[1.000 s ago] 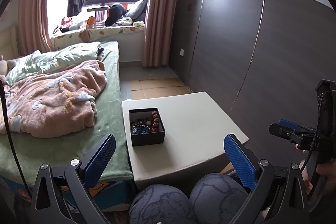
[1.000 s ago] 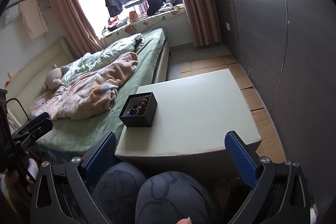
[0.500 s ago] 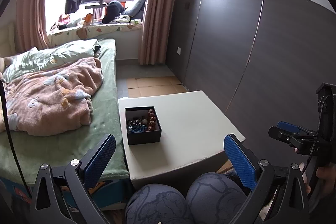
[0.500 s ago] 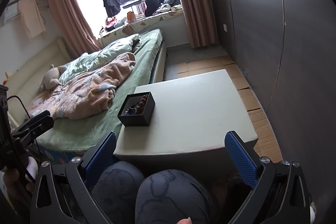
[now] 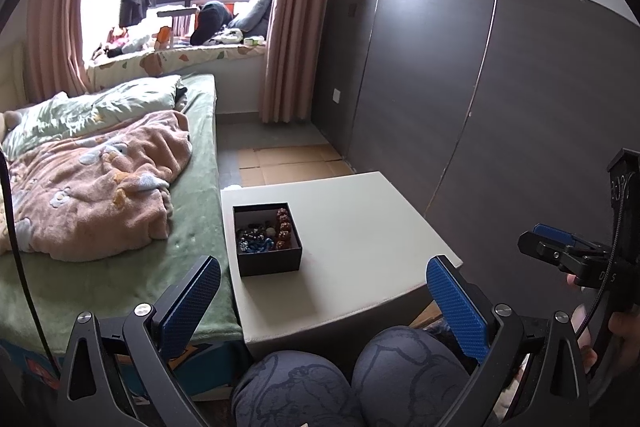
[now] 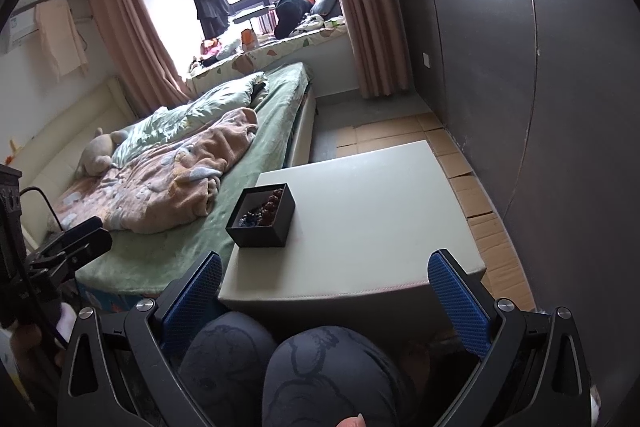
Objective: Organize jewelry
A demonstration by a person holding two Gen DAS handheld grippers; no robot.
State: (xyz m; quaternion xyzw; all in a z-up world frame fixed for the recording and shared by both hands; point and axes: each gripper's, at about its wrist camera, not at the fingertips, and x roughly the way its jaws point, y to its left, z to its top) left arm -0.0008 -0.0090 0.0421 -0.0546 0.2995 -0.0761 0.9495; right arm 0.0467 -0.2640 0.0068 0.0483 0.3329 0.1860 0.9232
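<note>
A small black open box holding bead bracelets and other jewelry stands near the left edge of a pale low table. My left gripper hangs open above the person's knees, well short of the box, with nothing between its blue pads. My right gripper is also open and empty, held back from the table's front edge. Each gripper shows at the edge of the other's view: the right one at far right, the left one at far left.
A bed with a pink blanket and green sheet runs along the table's left side. A dark panelled wall stands on the right. Cardboard sheets cover the floor beyond the table. The person's knees sit under the front edge.
Both views have shifted slightly; the box and table sit a little further left and lower in the left wrist view. Both grippers stay open and empty.
</note>
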